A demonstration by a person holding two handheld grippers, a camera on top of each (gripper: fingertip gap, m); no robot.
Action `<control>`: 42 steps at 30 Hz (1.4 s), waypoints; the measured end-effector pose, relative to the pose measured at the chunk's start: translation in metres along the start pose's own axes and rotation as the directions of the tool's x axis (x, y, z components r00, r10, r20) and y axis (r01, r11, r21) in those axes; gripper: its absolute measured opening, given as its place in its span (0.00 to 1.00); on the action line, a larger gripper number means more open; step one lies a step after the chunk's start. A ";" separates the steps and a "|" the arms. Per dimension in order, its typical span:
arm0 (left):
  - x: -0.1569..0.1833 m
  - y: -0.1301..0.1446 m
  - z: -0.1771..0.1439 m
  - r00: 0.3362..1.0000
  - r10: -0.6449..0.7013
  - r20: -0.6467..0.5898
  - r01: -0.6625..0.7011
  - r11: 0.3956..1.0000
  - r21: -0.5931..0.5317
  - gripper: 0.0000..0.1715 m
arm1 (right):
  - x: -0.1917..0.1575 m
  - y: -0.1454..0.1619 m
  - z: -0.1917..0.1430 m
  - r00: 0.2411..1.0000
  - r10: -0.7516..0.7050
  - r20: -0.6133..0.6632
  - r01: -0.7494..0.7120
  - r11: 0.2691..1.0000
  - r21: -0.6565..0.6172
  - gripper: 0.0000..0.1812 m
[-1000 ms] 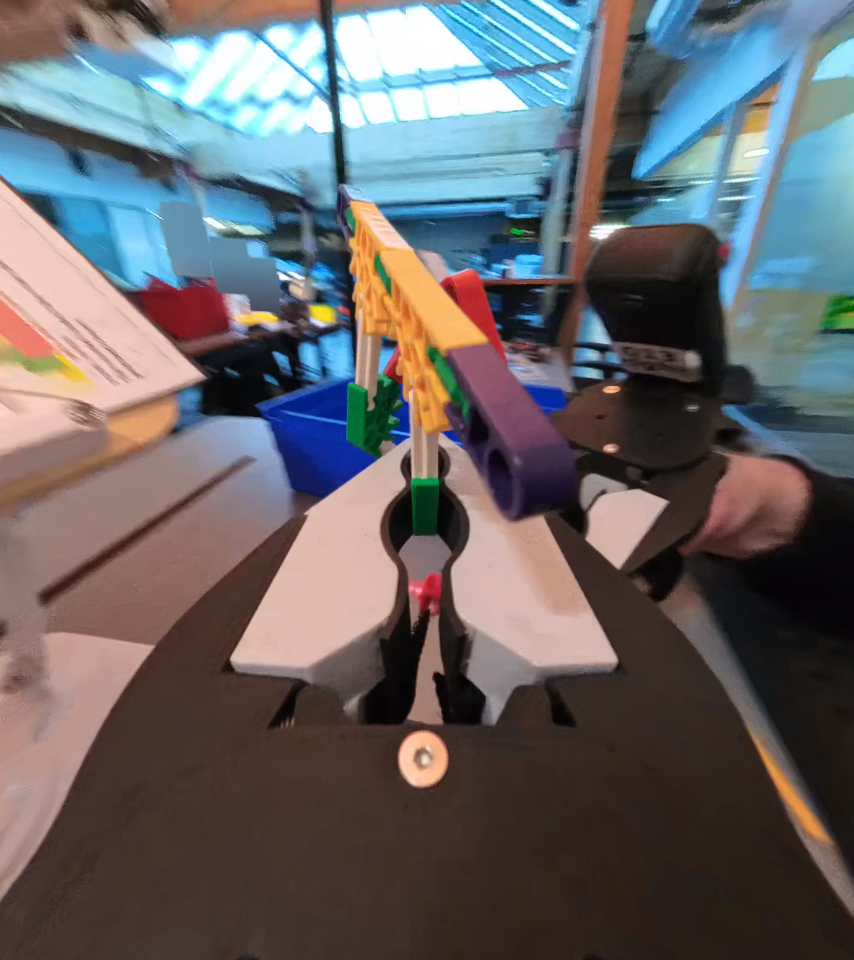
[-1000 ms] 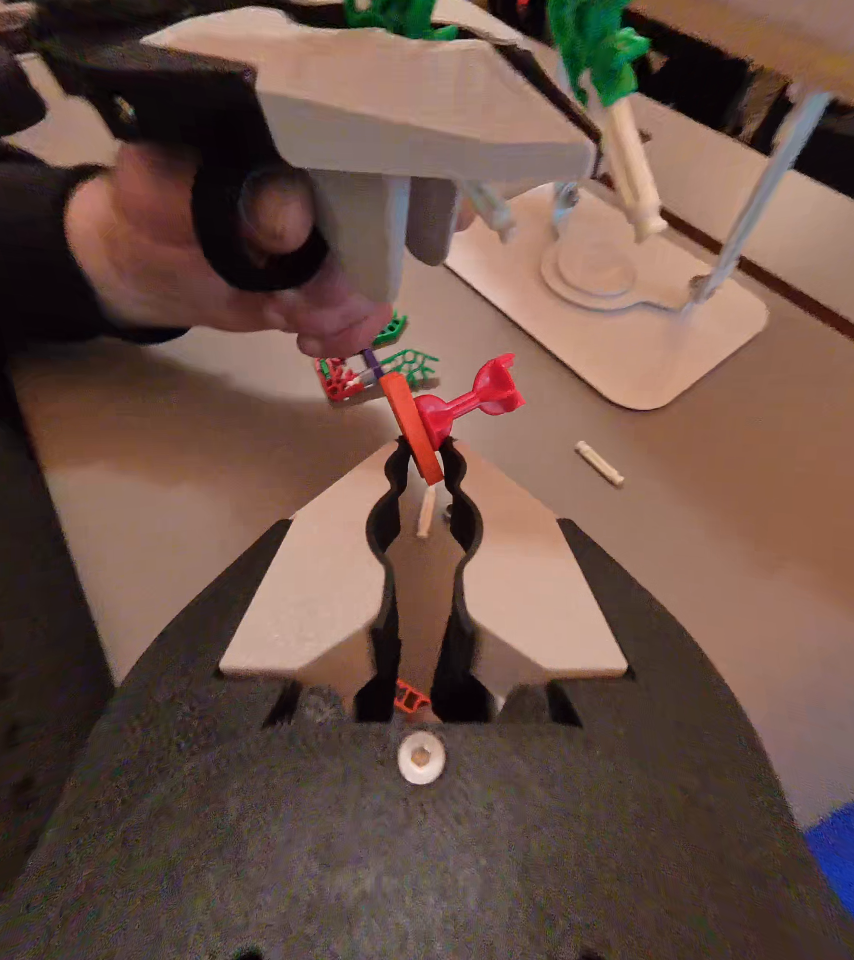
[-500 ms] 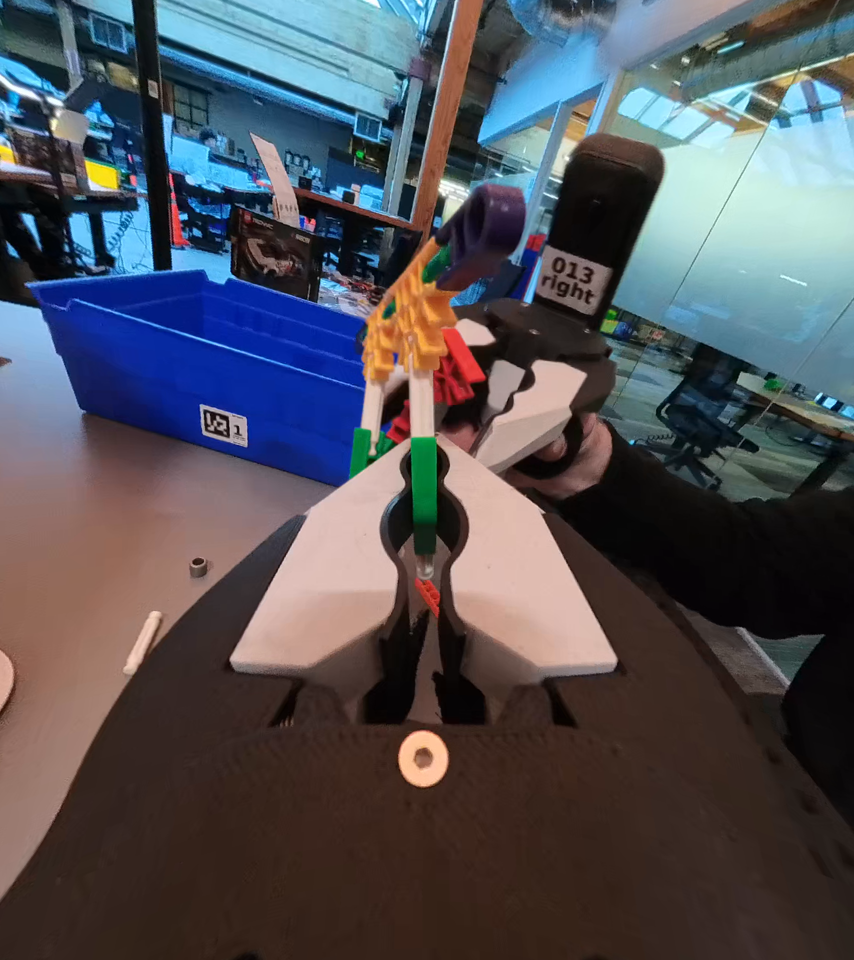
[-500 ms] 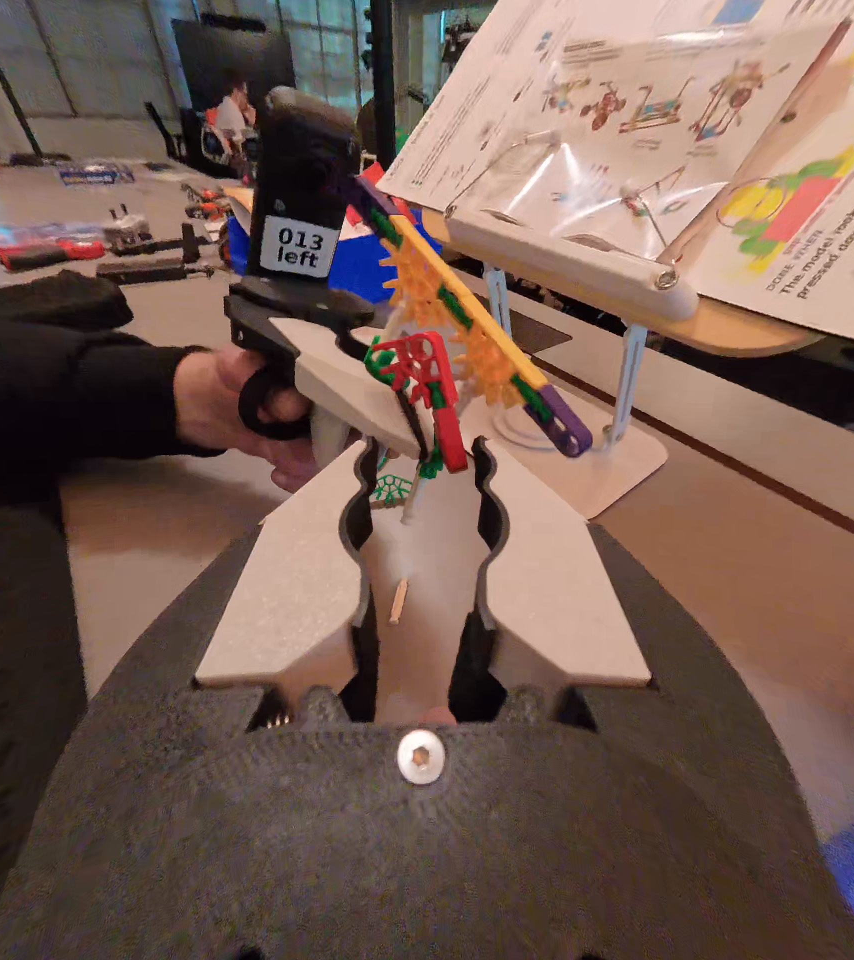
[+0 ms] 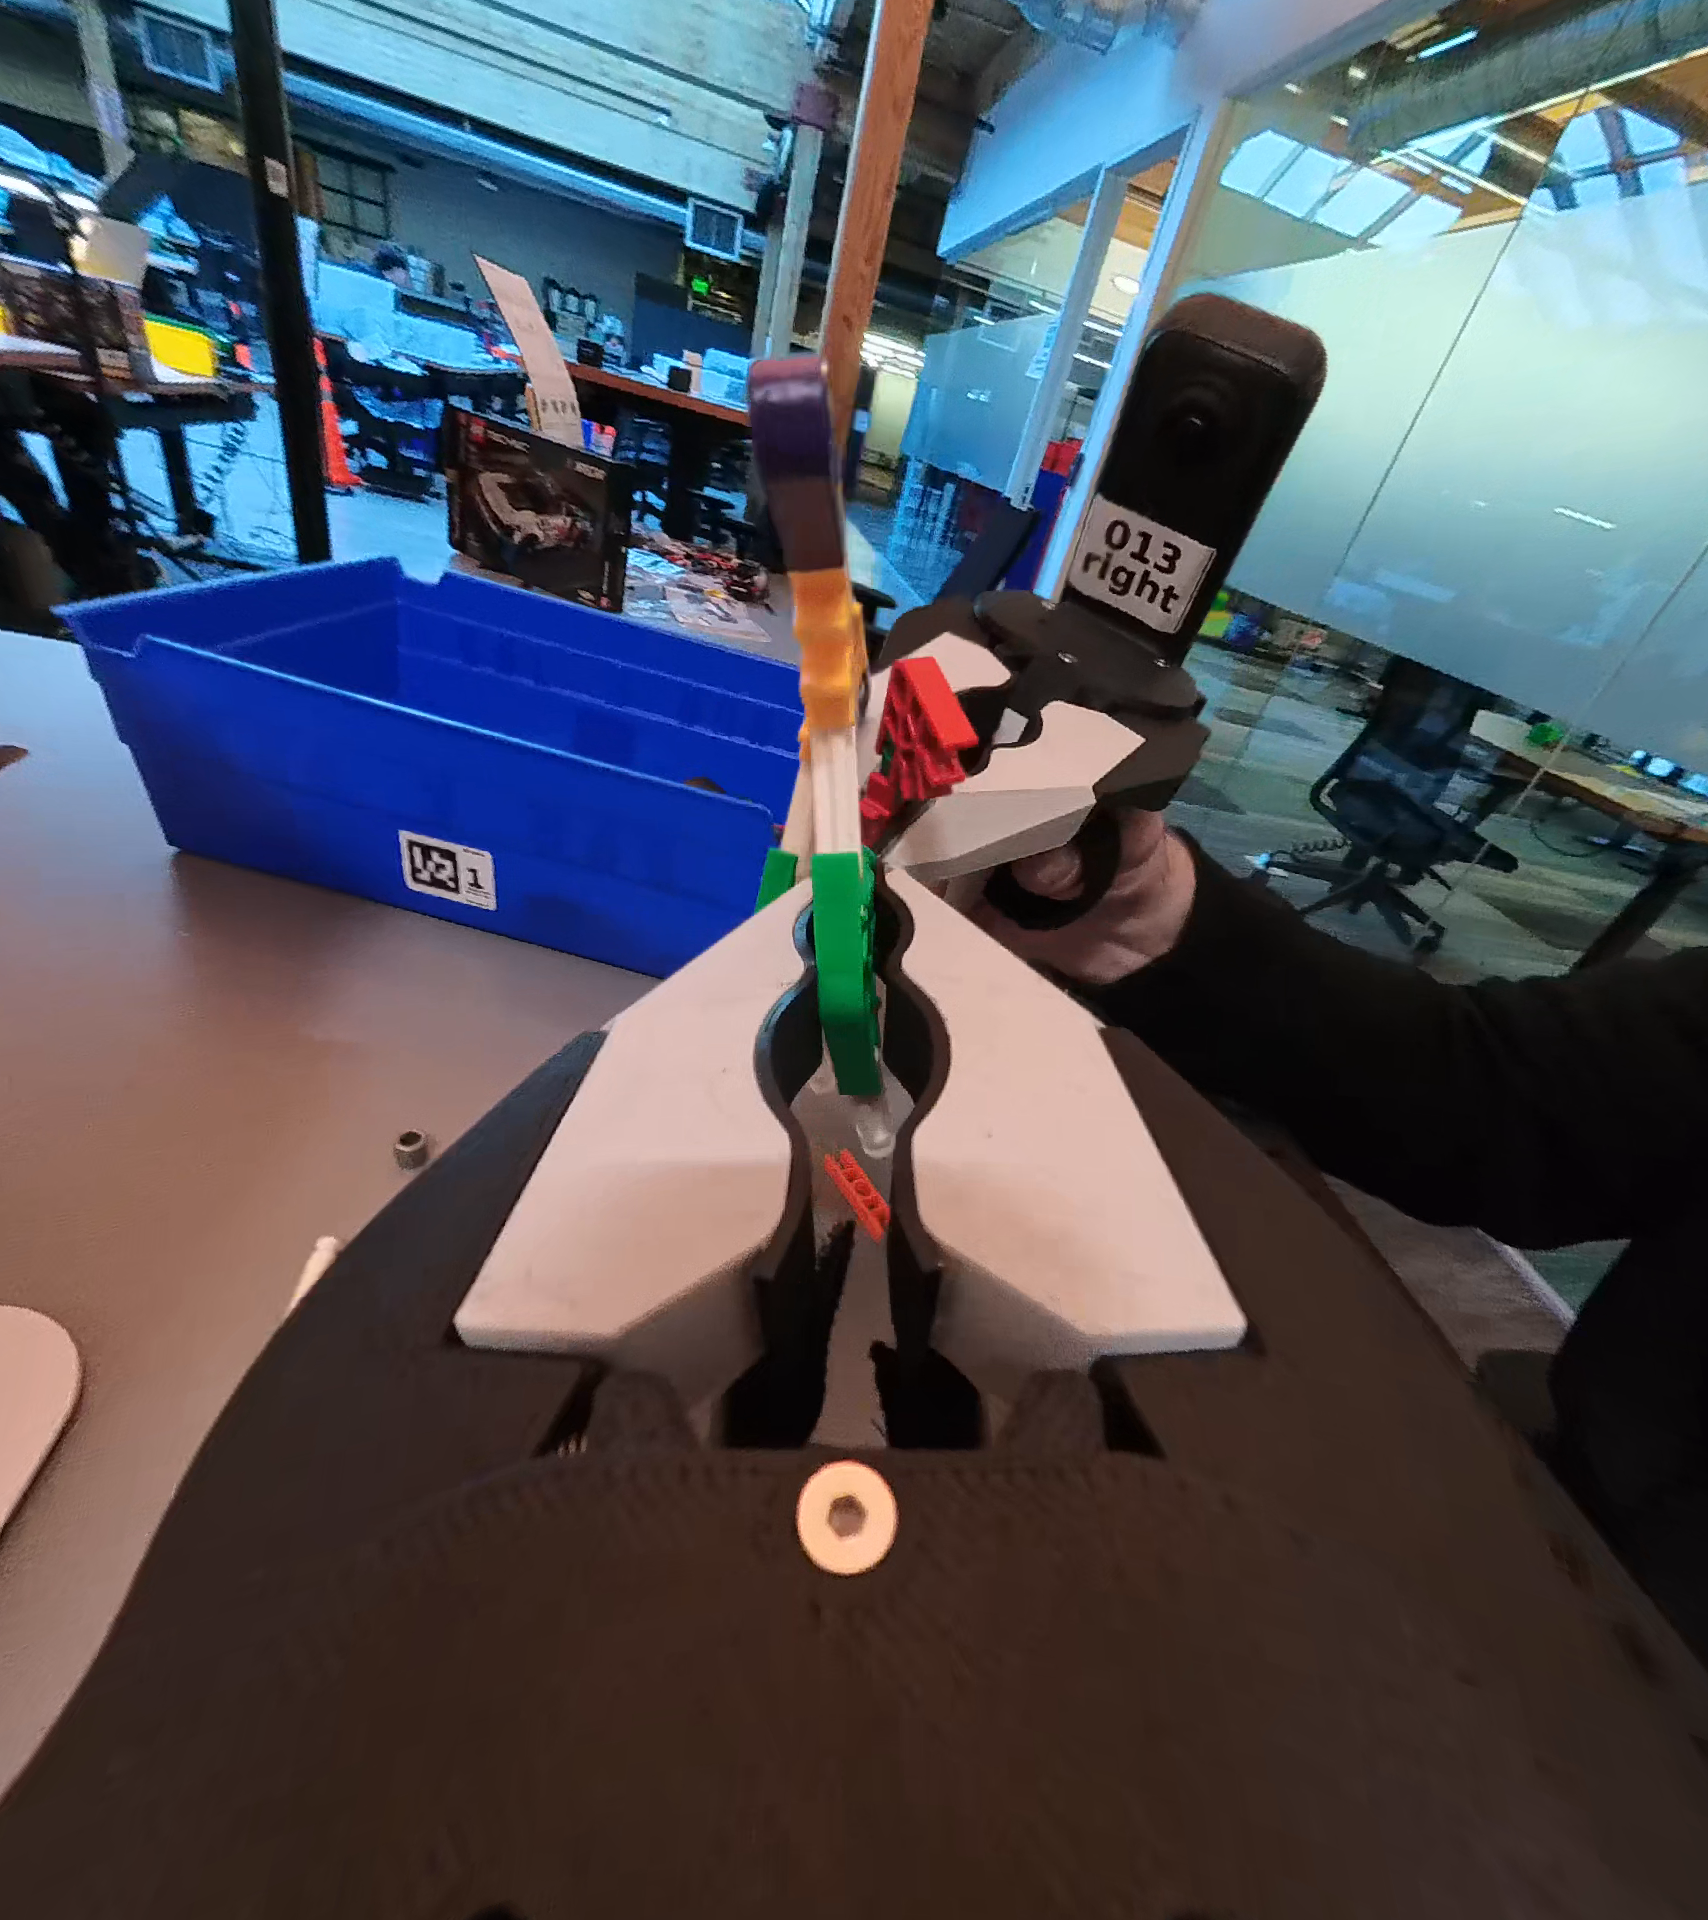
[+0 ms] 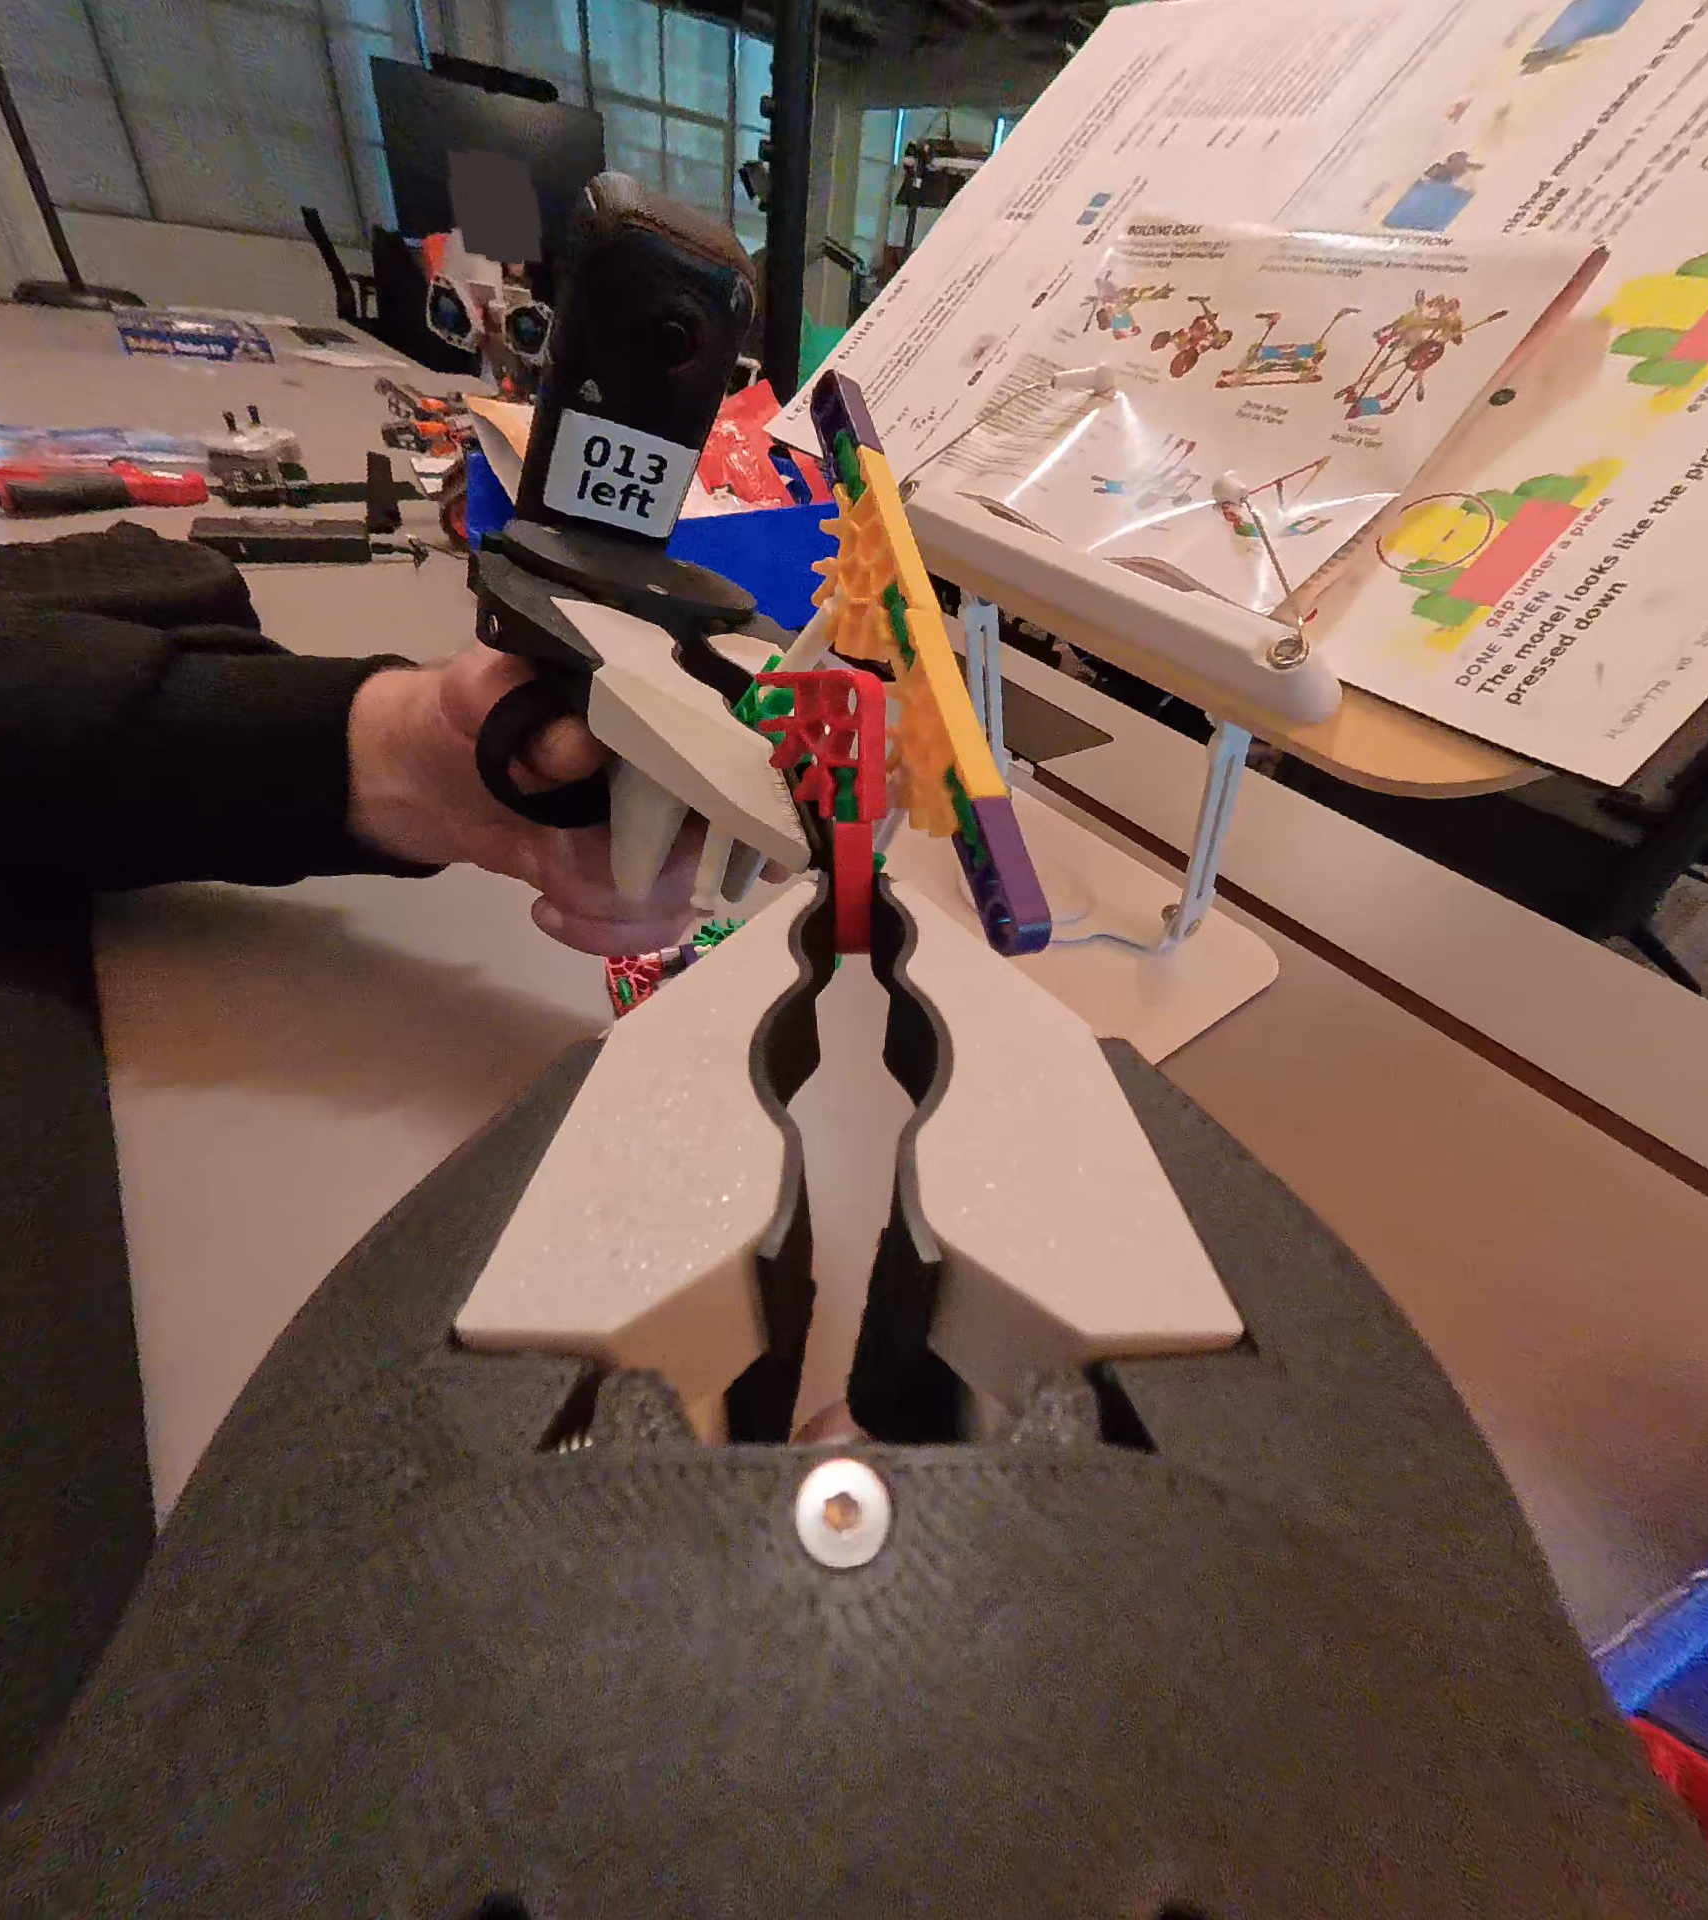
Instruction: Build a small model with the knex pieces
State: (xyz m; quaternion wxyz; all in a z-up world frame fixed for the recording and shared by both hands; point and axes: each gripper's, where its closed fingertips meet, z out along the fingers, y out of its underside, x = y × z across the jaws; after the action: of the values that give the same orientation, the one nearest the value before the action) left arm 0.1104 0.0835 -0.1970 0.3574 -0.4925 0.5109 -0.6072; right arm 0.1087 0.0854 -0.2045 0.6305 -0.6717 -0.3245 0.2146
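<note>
A toy model of plastic rods and connectors (image 6: pixel 891 665) is held in the air between both grippers: a yellow and purple bar with orange gears, white rods, green and red connectors. My left gripper (image 5: pixel 845 914) is shut on a green connector (image 5: pixel 845 966) at the model's lower end. My right gripper (image 6: pixel 852 904) is shut on a red piece (image 6: pixel 852 883) that hangs below the red connector. In the left wrist view the right gripper (image 5: pixel 975 758) clamps the red part (image 5: pixel 917 727) from the right. In the right wrist view the left gripper (image 6: pixel 684 748) comes in from the left.
A blue bin (image 5: pixel 434 717) stands on the grey table (image 5: pixel 154 1039) behind the model. An instruction sheet on a white stand (image 6: pixel 1245 499) is at the right. Loose parts lie on the table: a red and green cluster (image 6: pixel 652 966), a white rod (image 5: pixel 315 1262), a small grey sleeve (image 5: pixel 410 1148).
My right gripper let go of the orange and red piece it held, opened wide, moved up to the model and closed on its red piece. My left gripper kept its hold and tilted the model upright.
</note>
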 end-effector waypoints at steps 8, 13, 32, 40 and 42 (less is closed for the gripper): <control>0.007 -0.024 -0.001 0.999 -0.002 0.035 -0.002 0.993 0.117 0.00 | 0.003 -0.026 -0.003 0.974 0.220 0.061 -0.227 0.959 0.172 0.02; -0.008 -0.023 0.011 0.956 0.094 0.279 -0.122 0.989 0.086 0.01 | 0.027 -0.017 0.001 0.968 0.123 -0.218 -0.100 0.988 0.115 0.02; -0.022 -0.026 -0.001 0.954 0.103 0.280 -0.140 0.984 0.113 0.34 | 0.012 -0.032 -0.015 0.964 0.248 0.101 -0.264 0.943 0.203 0.02; -0.013 -0.014 0.014 0.939 0.193 0.285 -0.206 0.979 0.014 0.08 | 0.017 -0.024 -0.009 0.975 0.222 0.020 -0.222 0.963 0.150 0.02; -0.023 -0.013 0.012 0.873 0.277 0.401 -0.278 0.959 -0.059 0.08 | 0.025 -0.020 -0.004 0.979 0.178 -0.103 -0.167 0.980 0.107 0.01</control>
State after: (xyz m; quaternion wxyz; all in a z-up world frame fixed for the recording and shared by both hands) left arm 0.1293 0.1045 -0.1899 0.5390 -0.5291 0.4907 -0.4345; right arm 0.1250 0.1002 -0.1816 0.6587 -0.6768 -0.2181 0.2460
